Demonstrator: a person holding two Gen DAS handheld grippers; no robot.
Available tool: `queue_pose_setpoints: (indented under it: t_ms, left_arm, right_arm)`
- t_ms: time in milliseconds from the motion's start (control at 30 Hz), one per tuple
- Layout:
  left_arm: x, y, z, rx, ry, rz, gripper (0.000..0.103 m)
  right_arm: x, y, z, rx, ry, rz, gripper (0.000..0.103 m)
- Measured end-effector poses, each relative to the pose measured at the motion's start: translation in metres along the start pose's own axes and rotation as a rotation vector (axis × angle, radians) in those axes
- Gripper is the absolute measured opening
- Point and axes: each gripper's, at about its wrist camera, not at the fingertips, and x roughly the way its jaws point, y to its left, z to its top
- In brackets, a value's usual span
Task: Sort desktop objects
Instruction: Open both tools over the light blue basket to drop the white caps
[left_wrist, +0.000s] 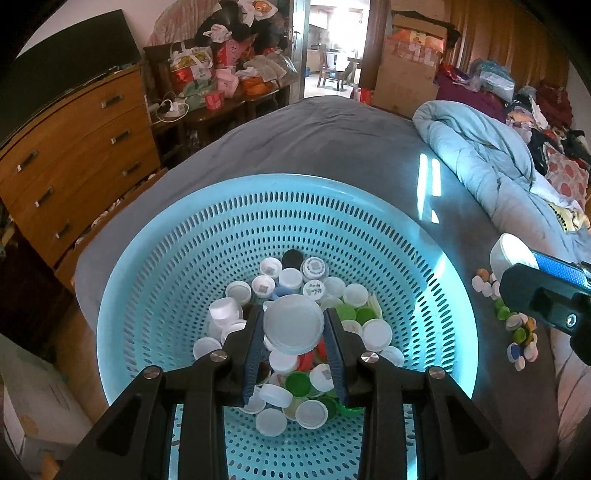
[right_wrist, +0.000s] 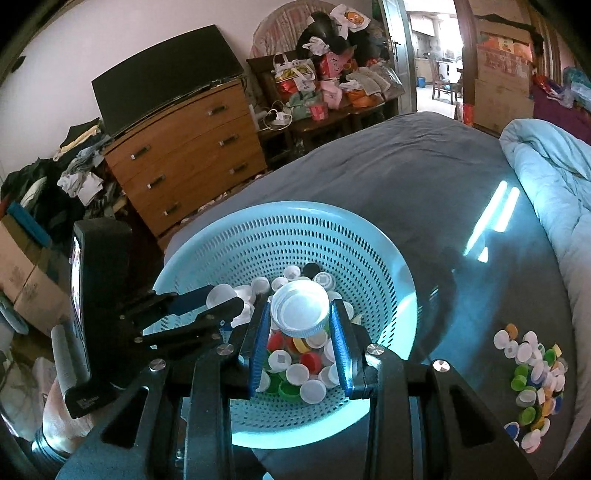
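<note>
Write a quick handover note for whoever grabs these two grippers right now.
Left gripper: shut on a wide white lid, over the basket.
Right gripper: shut on a white ribbed lid, also over the basket.
Things: many caps lie in the basket on the grey bed; a loose cap pile sits on the bed to its right.
Done: much already in the basket.
Left: probably drop both lids in, then clear the loose pile.
</note>
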Motion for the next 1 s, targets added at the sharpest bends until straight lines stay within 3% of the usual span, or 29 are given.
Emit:
queue_pose_setpoints:
  t_ms: [67,100,133,167,200,467,667,833,1000]
  left_arm:
    - [-0.001,0.001,0.002,-0.005,-0.011,0.013,0.039]
    - [-0.001,0.000,0.002,-0.009,-0.014,0.026,0.050]
    - [-0.001,-0.001,0.002,-0.006,-0.023,0.043,0.079]
    - [-0.004,-0.002,0.001,0.002,-0.048,0.073,0.097]
    - [-0.007,-0.003,-0.001,0.004,-0.067,0.097,0.099]
    - [-0.015,-0.010,0.000,0.008,-0.090,0.082,0.099]
    - [-0.030,-0.035,-0.003,0.059,-0.124,0.033,0.099]
    - [-0.047,-0.091,-0.014,0.195,-0.184,-0.072,0.099]
    - [-0.050,-0.165,-0.037,0.332,-0.175,-0.200,0.099]
  right_arm:
    - [0.000,0.002,0.001,-0.007,-0.004,-0.005,0.029]
    - [0.000,0.003,0.001,-0.013,-0.005,-0.017,0.032]
    - [-0.002,0.003,0.001,-0.015,-0.008,-0.024,0.036]
    - [-0.003,0.003,0.001,-0.015,-0.017,-0.026,0.050]
    - [-0.006,0.003,0.001,-0.014,-0.031,-0.029,0.059]
    - [-0.025,0.005,0.000,-0.023,-0.080,-0.040,0.060]
    - [-0.059,-0.013,-0.021,-0.001,-0.177,-0.082,0.060]
    - [-0.102,-0.078,-0.085,0.161,-0.250,-0.203,0.060]
    - [-0.127,-0.154,-0.183,0.335,-0.186,-0.427,0.064]
